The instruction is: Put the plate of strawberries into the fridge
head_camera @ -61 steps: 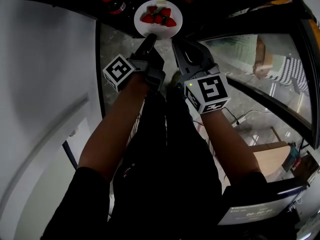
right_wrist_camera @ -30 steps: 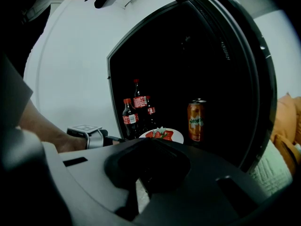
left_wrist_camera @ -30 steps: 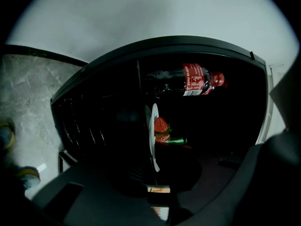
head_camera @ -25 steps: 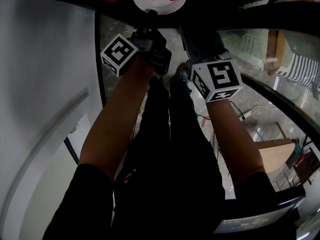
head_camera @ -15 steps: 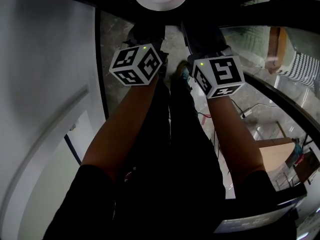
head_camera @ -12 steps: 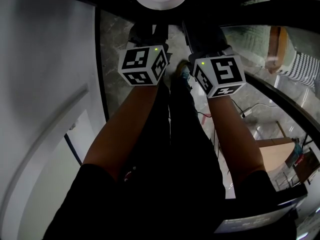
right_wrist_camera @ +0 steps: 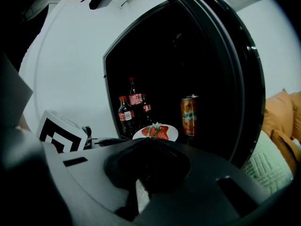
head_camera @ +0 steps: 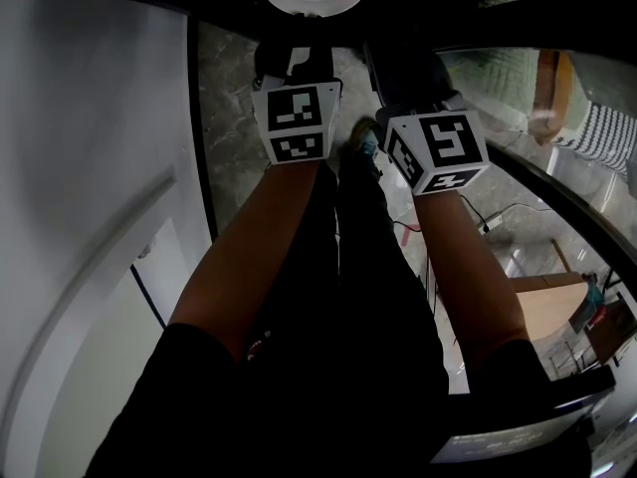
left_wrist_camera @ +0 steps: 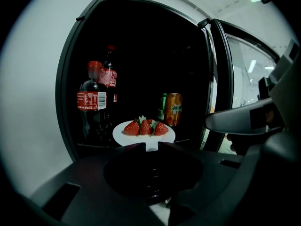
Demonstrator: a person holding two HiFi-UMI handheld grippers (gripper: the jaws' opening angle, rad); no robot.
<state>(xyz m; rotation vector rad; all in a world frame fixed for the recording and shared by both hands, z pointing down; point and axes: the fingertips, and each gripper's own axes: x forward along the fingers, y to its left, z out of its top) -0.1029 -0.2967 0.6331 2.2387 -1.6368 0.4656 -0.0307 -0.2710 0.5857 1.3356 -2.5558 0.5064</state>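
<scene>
The white plate [left_wrist_camera: 143,134] sits on a shelf inside the open fridge [left_wrist_camera: 66,126], close to the shelf's front edge, with the strawberries [left_wrist_camera: 146,127] lined up in a red row across its middle, green leaves showing between them. The left gripper [left_wrist_camera: 150,146] is level with the plate and short of it. Its jaws stand only a narrow slot apart, with a strip of the plate's near rim visible through the gap, and they hold nothing. The right gripper [right_wrist_camera: 150,139] has its jaws brought together with nothing between them; it points into the fridge from further right and is also clear of the plate. Two cola bottles [left_wrist_camera: 91,102] with red caps and labels stand upright just left of the plate, one behind the other. An orange can [left_wrist_camera: 173,109] stands behind the plate's right side, with a green can [left_wrist_camera: 162,106] beside it and partly hidden. The fridge's glass door [left_wrist_camera: 244,79] stands open on the right. In the head view both forearms reach forward side by side. The left marker cube [head_camera: 296,120] and the right marker cube [head_camera: 435,152] are near each other but apart, above a grey marbled floor [head_camera: 224,98]. The plate shows at the top edge of that view, beyond both grippers. In the right gripper view the left gripper's cube appears low on the left, beside the fridge opening.
</scene>
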